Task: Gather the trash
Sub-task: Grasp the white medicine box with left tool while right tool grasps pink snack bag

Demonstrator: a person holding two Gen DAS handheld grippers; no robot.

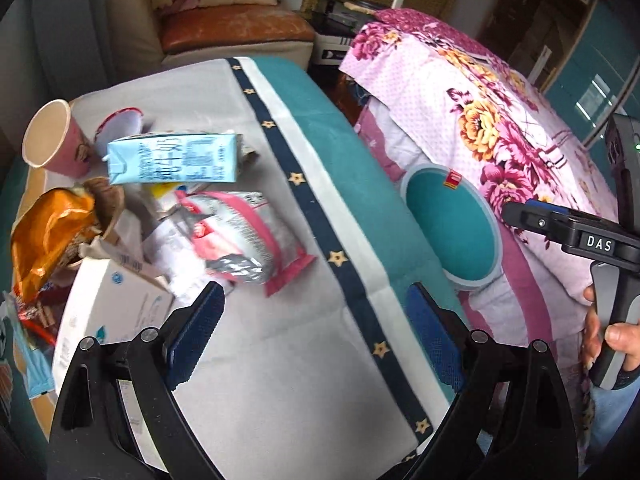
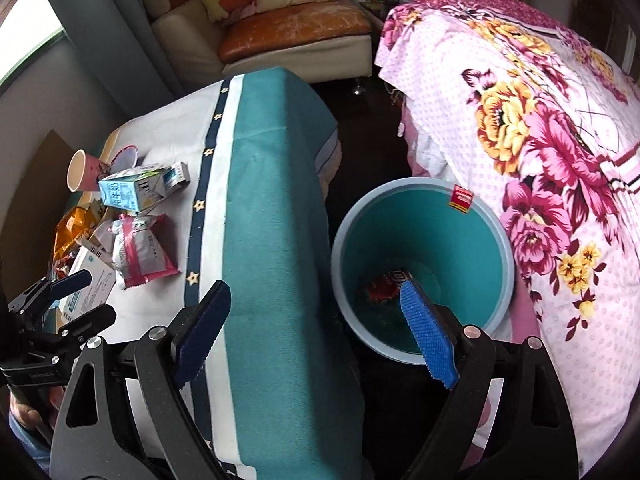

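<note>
Right wrist: both grippers' jaws apart, empty; bin (image 2: pixel 420 240) just beside table (image 2: pixel 276 200) edge.

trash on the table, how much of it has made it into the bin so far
Done: one red wrapper lies at the bottom of the teal bin. In hand: nothing; the left gripper and right gripper are both open and empty. Left: the pile on the table, including the blue milk carton, pink paper cup, pink-and-silver packet, orange wrapper and white box.
</note>
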